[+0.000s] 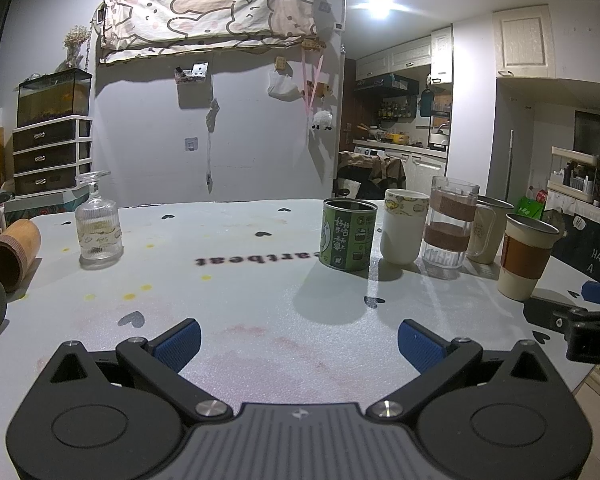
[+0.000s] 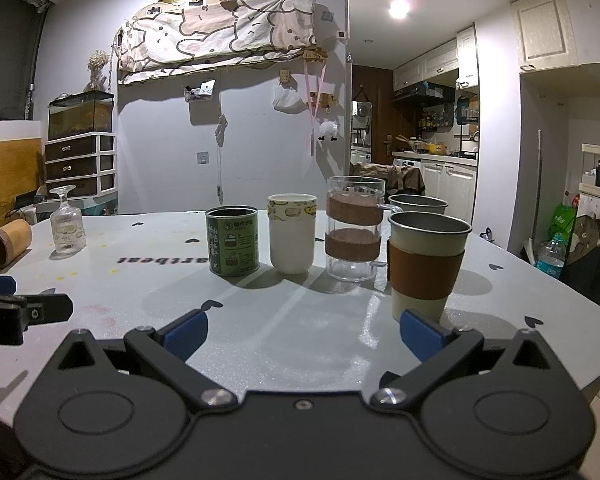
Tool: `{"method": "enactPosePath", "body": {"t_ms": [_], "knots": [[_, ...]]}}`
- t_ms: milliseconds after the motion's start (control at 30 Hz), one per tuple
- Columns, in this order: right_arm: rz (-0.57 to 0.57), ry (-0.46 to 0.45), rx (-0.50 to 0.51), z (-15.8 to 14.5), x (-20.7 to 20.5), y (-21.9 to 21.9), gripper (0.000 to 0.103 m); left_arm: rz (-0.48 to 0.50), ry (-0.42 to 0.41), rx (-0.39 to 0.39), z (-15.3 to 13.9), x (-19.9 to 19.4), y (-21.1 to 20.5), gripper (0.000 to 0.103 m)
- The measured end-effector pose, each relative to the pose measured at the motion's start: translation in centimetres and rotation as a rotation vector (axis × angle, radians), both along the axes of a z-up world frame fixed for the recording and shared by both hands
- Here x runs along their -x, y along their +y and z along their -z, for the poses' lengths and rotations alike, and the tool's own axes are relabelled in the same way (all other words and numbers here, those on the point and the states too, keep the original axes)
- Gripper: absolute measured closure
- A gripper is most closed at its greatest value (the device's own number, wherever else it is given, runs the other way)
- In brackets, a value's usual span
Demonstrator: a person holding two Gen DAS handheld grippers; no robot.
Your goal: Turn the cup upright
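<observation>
Right wrist view: five cups stand upright in a row; a sixth, the wooden cup (image 2: pixel 7 242), lies sideways at the table's (image 2: pixel 300 340) left edge. Both tongs (image 2: pixel 304 332) (image 1: pixel 298 342) released, empty.

Both the left gripper (image 1: pixel 298 342) and the right gripper (image 2: pixel 304 336) are matte black, with round embossed discs, silver screws, triangular cut-outs and ribbed blue pads (image 1: pixel 178 344), plus faint white lettering, perhaps "DA", at the frame's right edge.
</observation>
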State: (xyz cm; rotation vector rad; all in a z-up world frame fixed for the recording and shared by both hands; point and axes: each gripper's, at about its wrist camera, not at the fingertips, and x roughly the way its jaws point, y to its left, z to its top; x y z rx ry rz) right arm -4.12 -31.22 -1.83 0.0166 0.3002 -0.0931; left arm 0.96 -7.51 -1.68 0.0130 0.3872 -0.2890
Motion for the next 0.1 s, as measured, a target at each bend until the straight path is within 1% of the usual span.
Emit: {"method": "enactPosePath", "body": {"t_ms": [100], "knots": [[0.000, 0.000, 0.001, -0.01, -0.01, 0.00, 0.000, 0.002, 0.000, 0.000, -0.03, -0.02, -0.02, 0.000]]}}
